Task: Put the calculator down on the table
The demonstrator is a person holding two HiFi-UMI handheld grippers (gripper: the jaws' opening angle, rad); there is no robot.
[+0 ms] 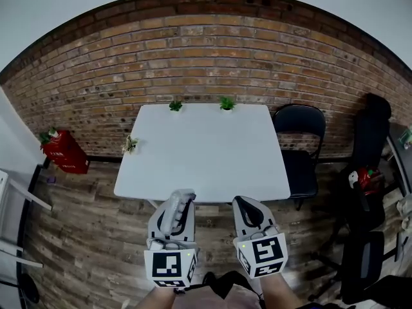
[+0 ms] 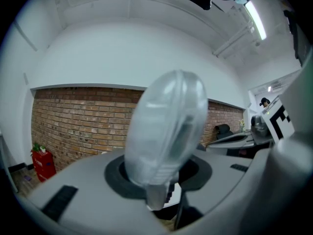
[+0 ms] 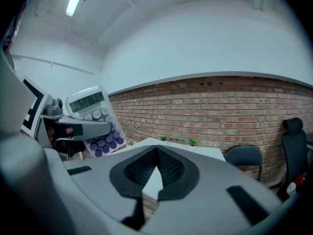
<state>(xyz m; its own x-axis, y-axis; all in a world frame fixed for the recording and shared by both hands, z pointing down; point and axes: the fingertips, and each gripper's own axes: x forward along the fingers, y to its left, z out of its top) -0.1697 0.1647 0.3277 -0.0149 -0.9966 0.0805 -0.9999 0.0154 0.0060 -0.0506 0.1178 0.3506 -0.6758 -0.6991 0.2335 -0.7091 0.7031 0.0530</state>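
My left gripper (image 1: pixel 179 201) is shut on the calculator (image 1: pixel 175 214), a white one with purple keys and a grey display, held just short of the near edge of the white table (image 1: pixel 206 153). In the left gripper view the calculator (image 2: pixel 166 126) stands upright between the jaws, its pale back filling the middle. From the right gripper view I see its face (image 3: pixel 90 106) at the left, tilted, with the left gripper (image 3: pixel 78 129) clamped across it. My right gripper (image 1: pixel 244 205) is beside it, also at the table's near edge. The right gripper (image 3: pixel 155 168) is shut with nothing in it.
Two small potted plants (image 1: pixel 176 105) (image 1: pixel 226 103) stand at the table's far edge, a third (image 1: pixel 131 144) at its left edge. A black chair (image 1: pixel 301 147) is at the table's right side. A red box (image 1: pixel 64 152) sits on the floor at the left, by the brick wall.
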